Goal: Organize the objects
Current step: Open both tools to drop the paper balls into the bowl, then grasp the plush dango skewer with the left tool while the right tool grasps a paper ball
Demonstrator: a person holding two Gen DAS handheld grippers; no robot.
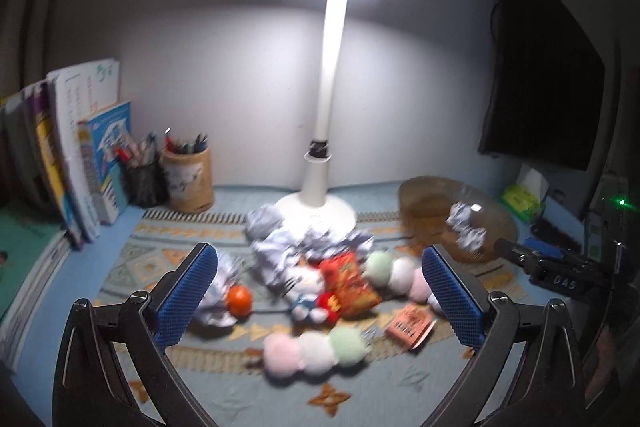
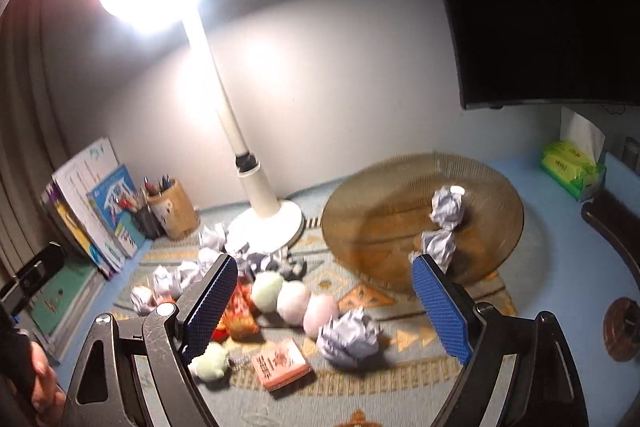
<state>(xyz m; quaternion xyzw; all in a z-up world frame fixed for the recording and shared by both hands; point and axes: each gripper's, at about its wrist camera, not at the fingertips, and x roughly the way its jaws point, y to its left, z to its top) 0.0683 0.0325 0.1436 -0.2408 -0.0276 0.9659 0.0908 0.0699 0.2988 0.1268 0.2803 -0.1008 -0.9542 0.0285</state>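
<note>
Crumpled paper balls (image 1: 288,247) lay heaped on the patterned mat (image 1: 160,259) just in front of the lamp base (image 1: 316,211), mixed w/ a red snack bag (image 1: 352,285), a small plush doll (image 1: 304,291), an orange ball (image 1: 239,301) and two pastel dango plushes (image 1: 316,349). Left gripper (image 1: 320,301) hung above this pile, fingers spread wide, nothing between them; the clutter sat between and beyond the blue pads (image 1: 188,291). Right gripper (image 2: 324,307) was likewise spread and empty, w/ one loose paper ball (image 2: 349,337) lying between its fingers, near a pink booklet (image 2: 282,363). Two more paper balls (image 2: 444,223) sat inside the amber glass bowl (image 2: 380,187), just beyond the right finger. Left-wrist view was motion-blurred, so the doll's face and bag print were hard to read. Left finger hid part of a paper ball; right gripper's left pad covered part of the snack bag. Books (image 1: 68,147) and pen cups (image 1: 188,179) stood at far left, tissue pack (image 2: 572,163) at far right.
</note>
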